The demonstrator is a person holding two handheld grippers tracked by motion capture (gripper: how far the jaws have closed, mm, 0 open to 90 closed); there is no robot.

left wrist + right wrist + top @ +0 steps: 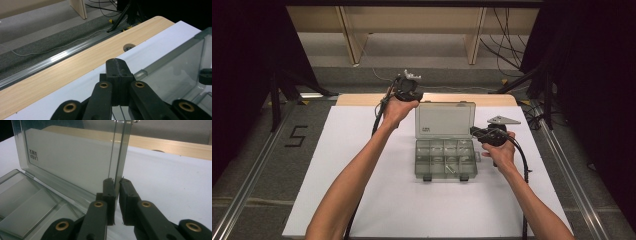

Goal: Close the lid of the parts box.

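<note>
At table centre, on the white mat, sits a smoky clear organiser box with its lid stood upright at 12 o'clock from the tray. By the look of it, the opening is nearly done: the latches at 6 o'clock hang free. The right gripper has the lid's side edge between its jaws, which stand almost together on that wall, at 3 o'clock of the box. The left gripper, jaws pressed together on nothing, hangs at 10 o'clock near the wooden table edge. Whatever follows with the 8 or so compartments is left.
</note>
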